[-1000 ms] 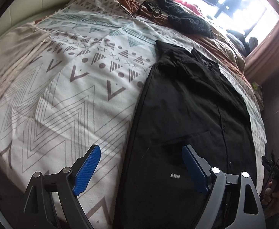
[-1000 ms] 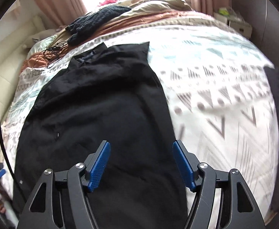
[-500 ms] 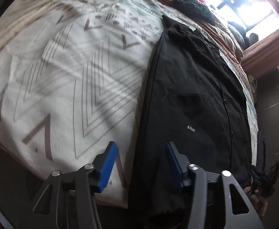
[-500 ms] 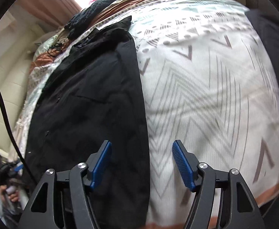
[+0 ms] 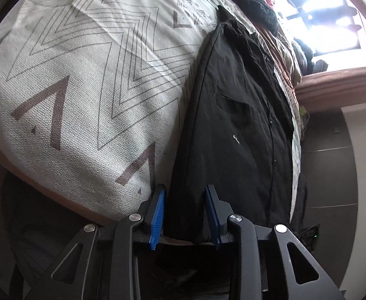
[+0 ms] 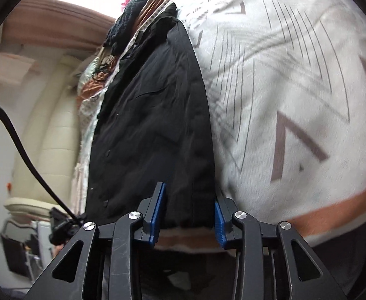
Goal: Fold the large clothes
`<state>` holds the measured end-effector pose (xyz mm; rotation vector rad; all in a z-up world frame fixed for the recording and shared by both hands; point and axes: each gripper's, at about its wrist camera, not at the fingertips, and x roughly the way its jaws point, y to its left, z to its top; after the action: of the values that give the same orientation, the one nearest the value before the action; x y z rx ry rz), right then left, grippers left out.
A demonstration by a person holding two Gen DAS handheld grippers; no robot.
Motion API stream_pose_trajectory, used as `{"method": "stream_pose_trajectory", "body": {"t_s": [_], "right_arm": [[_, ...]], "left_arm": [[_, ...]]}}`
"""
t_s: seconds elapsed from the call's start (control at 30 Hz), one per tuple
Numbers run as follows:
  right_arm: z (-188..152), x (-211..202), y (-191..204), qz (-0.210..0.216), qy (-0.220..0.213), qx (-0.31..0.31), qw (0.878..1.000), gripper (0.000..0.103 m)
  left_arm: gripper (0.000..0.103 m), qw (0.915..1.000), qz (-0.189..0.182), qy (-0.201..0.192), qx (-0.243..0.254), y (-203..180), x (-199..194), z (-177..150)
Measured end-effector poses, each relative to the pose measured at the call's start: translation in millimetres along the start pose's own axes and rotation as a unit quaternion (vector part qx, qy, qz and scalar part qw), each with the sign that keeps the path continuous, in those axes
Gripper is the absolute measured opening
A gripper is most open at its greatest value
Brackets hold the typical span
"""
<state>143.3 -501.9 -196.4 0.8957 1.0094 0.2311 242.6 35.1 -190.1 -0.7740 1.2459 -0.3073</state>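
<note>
A long black buttoned garment (image 5: 235,115) lies flat on a bed, its hem hanging at the near edge. My left gripper (image 5: 185,200) is open, its blue pads either side of the hem's left corner. In the right wrist view the same garment (image 6: 152,125) runs away from me. My right gripper (image 6: 189,205) is open, its pads straddling the hem's right corner. Neither gripper pinches the cloth.
The bedspread (image 5: 82,87) is white with grey and brown zigzag patterns and an orange border (image 6: 333,207). A dark knitted item (image 5: 258,7) and other clothes lie at the far end near a bright window. A black cable (image 6: 15,135) hangs at left.
Both grippers have dropped down to the near bed edge and narrowed their jaws. The garment's hem corners now sit between the pads.
</note>
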Motion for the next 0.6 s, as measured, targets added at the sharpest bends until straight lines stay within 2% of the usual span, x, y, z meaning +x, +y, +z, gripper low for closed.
{"method": "stream_pose_trajectory", "body": {"t_s": [0.17, 0.33, 0.5, 0.6], "right_arm": [[2, 8, 1, 0.007, -0.002, 0.005, 1.000, 0.037], [16, 16, 1, 0.024, -0.011, 0.012, 1.000, 0.037], [31, 25, 2, 0.033, -0.016, 0.022, 0.999, 0.036], [38, 29, 4, 0.032, -0.017, 0.025, 0.999, 0.036]], "left_arm": [[0.033, 0.9997, -0.022, 0.000, -0.012, 1, 7, 12], [0.031, 0.9972, -0.062, 0.007, -0.041, 4, 22, 24], [0.029, 0.9979, -0.057, 0.008, -0.031, -5, 24, 23], [0.028, 0.9971, -0.066, 0.012, -0.035, -2, 24, 21]]}}
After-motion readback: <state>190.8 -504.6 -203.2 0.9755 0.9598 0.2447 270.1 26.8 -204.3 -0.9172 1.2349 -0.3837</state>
